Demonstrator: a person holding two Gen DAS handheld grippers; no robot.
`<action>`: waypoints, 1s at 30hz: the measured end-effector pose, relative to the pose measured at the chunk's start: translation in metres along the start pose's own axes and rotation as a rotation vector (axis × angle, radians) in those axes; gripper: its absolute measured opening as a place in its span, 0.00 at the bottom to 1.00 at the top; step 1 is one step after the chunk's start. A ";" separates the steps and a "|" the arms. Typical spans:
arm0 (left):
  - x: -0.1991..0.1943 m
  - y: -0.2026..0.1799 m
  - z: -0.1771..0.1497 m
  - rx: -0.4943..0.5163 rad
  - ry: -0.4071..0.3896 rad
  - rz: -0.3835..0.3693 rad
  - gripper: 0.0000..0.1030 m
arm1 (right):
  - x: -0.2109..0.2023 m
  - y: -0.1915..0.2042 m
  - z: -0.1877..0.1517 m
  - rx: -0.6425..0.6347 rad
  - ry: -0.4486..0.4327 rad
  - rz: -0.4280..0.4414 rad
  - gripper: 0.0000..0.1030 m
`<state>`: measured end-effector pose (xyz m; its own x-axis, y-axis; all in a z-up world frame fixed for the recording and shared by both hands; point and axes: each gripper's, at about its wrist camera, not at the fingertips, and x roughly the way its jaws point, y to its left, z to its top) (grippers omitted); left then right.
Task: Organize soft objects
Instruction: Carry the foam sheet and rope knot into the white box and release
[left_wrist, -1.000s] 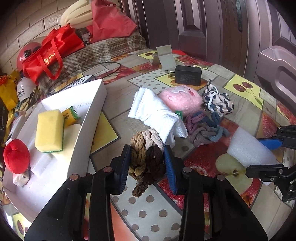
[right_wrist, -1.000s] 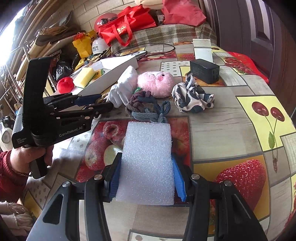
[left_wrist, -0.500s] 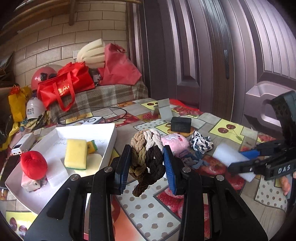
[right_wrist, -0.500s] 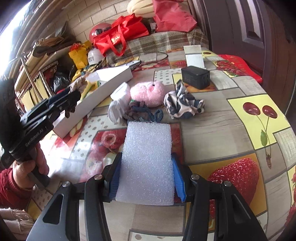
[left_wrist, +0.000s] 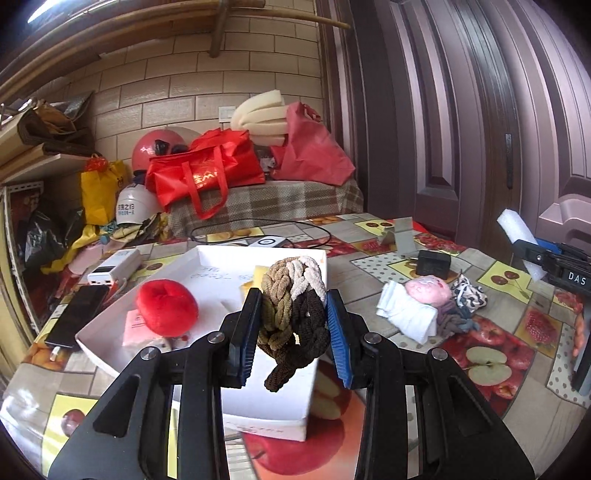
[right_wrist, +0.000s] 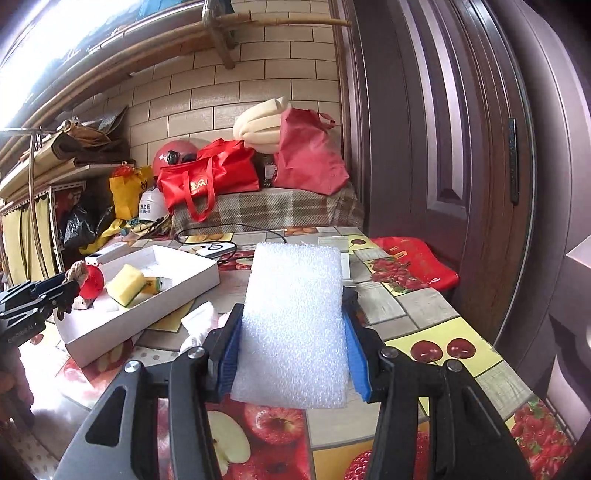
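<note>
Left wrist: braided rope (left_wrist: 293, 314) between claw (left_wrist: 293, 332) pads.

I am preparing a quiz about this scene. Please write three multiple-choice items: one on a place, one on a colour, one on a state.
1. Where does the yellow sponge lie?
A. in the white box
B. on the checked cloth
C. under the door

2. What colour is the plush ball in the box?
A. green
B. red
C. black

3. What is the state of the right claw?
A. open and empty
B. shut on a phone
C. shut on the white foam sheet

Key: 1 A, the sponge rests inside the box walls. 2 B, the ball is bright red. 3 C, both blue pads press the foam's sides, lifted off the table.
</note>
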<state>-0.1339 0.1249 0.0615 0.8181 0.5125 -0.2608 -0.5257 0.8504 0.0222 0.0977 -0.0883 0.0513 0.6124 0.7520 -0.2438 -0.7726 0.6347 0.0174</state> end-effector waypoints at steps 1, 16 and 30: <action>-0.002 0.009 -0.001 -0.017 0.000 0.019 0.33 | -0.002 0.001 0.001 -0.005 -0.008 -0.004 0.48; -0.004 0.058 -0.011 -0.091 0.039 0.130 0.33 | 0.033 0.099 -0.006 -0.166 0.085 0.217 0.48; 0.029 0.080 -0.008 -0.100 0.119 0.135 0.34 | 0.075 0.185 0.001 -0.224 0.111 0.345 0.48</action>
<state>-0.1536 0.2069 0.0478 0.7086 0.5983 -0.3740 -0.6539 0.7560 -0.0294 0.0006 0.0854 0.0368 0.2990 0.8822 -0.3638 -0.9540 0.2855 -0.0919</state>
